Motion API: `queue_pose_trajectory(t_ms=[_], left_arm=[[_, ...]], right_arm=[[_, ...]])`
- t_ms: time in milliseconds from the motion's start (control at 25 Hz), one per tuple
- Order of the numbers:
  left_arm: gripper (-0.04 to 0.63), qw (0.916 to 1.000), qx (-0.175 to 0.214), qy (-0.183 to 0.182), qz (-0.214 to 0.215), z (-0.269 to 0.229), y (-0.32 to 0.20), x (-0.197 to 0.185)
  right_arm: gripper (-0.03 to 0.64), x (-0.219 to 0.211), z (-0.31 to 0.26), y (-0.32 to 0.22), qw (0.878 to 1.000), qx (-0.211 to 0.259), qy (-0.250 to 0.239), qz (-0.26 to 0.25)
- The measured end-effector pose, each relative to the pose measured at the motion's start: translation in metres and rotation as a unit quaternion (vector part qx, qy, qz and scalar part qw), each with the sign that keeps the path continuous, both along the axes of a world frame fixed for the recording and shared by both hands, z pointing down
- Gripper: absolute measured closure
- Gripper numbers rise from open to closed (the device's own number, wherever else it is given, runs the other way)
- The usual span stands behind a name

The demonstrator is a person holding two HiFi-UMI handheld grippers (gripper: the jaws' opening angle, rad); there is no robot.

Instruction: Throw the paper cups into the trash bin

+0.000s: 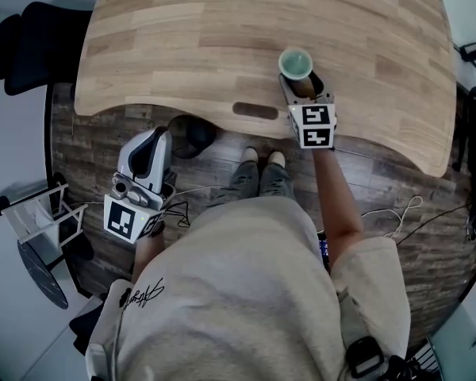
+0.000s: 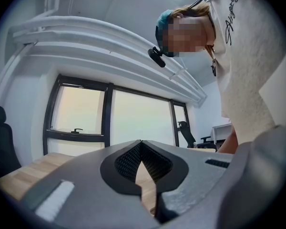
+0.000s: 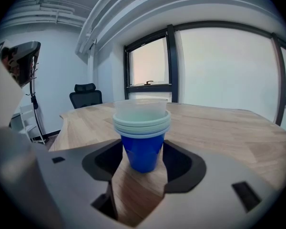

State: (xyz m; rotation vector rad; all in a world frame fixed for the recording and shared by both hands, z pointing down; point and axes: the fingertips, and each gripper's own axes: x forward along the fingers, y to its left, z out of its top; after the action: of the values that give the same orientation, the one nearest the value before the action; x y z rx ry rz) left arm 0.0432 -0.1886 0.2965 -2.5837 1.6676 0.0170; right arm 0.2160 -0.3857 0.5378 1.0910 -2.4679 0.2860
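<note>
The pale wooden counter (image 1: pixel 182 46) fills the upper part of the head view, with dark plank floor (image 1: pixel 397 205) below its near edge; the person stands at that edge, right arm stretched over the wood. The left claw (image 1: pixel 160 140) hangs low over the floor, off the counter, clenched tip to tip on nothing; the right claw (image 1: pixel 301 84) is released, spread wide around the stack of cups (image 1: pixel 296 63). The stack, a blue cup at the bottom with pale rims nested above, stands upright on the counter between the pads (image 3: pixel 181 163).
</note>
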Motion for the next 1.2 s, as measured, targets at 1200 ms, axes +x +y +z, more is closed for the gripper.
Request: queue_pose_trajectory(t_ms=[1200], left_arm=[[0.592, 0.9982, 0.018, -0.023, 0.053, -0.014, -0.019, 0.027]], right_arm=[[0.357, 0.017, -0.056, 0.023, 0.996, 0.080, -0.028, -0.029]])
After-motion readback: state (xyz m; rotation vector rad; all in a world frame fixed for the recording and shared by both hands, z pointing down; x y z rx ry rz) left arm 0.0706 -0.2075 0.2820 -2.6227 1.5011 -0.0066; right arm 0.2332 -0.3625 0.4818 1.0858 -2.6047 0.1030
